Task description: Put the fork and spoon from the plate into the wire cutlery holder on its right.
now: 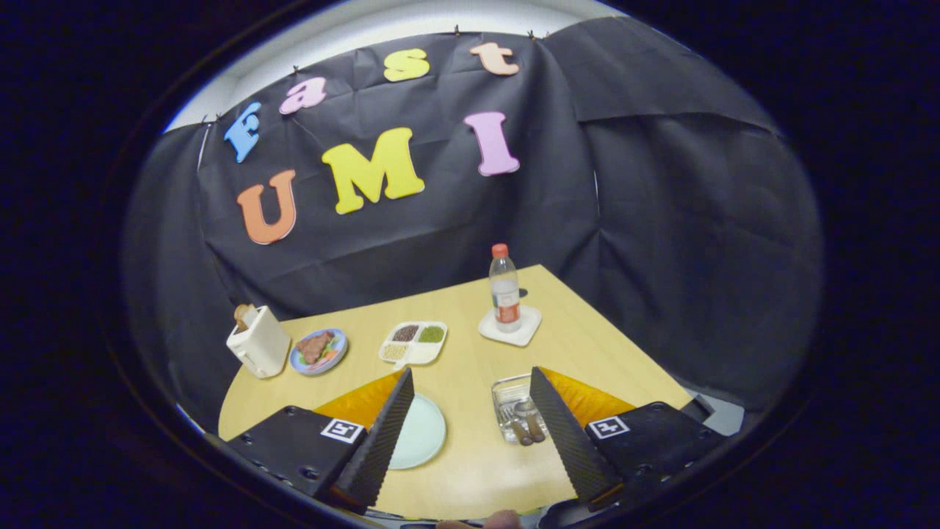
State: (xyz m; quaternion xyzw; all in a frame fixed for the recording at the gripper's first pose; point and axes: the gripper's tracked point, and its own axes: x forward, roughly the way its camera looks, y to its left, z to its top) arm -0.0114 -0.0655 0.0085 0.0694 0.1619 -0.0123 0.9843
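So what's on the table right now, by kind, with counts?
Plates: 2, pale plate, food plate
Divided tray: 1
Toaster: 1
Bottle: 1
Coaster: 1
Wire holder: 1
Cutlery in the holder: 2
Total: 9
Gripper open.

A pale wooden tabletop point(470, 367) fills the lower middle of the frame. At its far left stands a cream toaster point(257, 342) holding a slice; just right of it lie a blue plate of food point(319, 350) and a white divided tray point(413, 342). Toward the upper right a bottle point(504, 289) stands on a white coaster point(510, 327). Nearer, a pale round plate point(420, 433) lies lower left, and a wire cutlery holder point(514, 408) with fork point(510, 422) and spoon point(528, 415) inside lies to its right.
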